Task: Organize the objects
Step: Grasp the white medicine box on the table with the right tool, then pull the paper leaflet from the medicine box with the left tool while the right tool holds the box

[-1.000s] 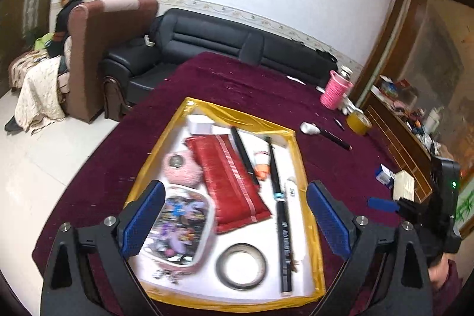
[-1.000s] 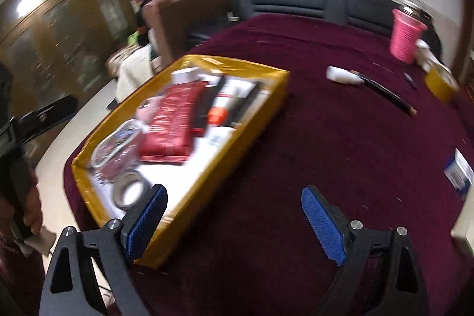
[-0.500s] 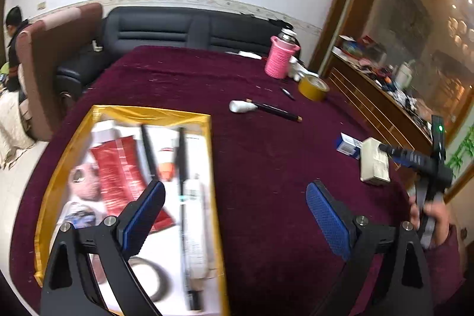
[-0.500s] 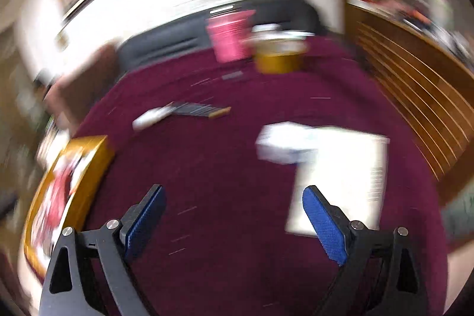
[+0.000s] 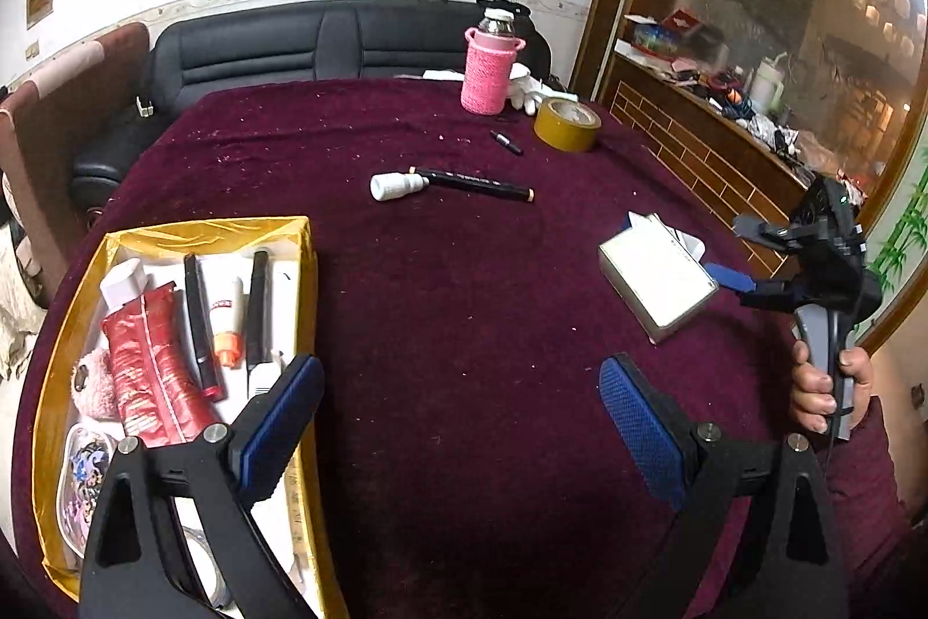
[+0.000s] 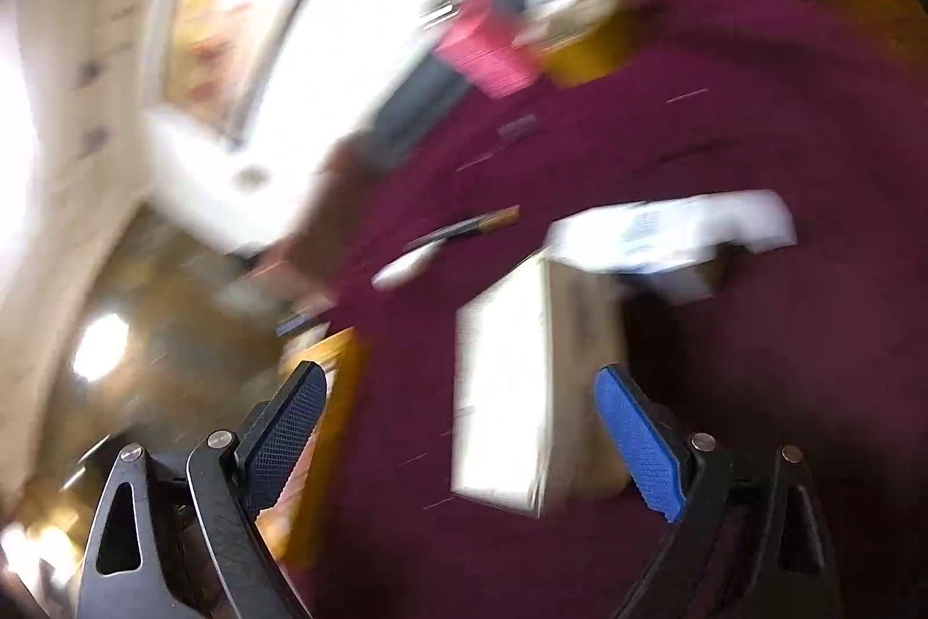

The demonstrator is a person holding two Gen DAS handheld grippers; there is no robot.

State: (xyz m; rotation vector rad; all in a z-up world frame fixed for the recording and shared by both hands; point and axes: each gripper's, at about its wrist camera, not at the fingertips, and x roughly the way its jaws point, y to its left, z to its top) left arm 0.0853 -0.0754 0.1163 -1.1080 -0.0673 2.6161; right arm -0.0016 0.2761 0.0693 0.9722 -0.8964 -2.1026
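Left gripper (image 5: 461, 416): black triangular-cutout arms, silver screws, blue textured pads (image 5: 641, 430); right gripper (image 6: 461, 436): same build, grey handle, green light; right hand (image 5: 826, 384): bare skin, maroon sleeve (image 5: 864, 509).

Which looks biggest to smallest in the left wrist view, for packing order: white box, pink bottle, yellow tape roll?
1. white box
2. pink bottle
3. yellow tape roll
The box lies nearer the camera, so its lead is unsure.

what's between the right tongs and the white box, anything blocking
Nothing visible. The right tongs are open with the white box straight ahead, only bare maroon tablecloth in the gap. A smaller blue-and-white box lies just beyond it.
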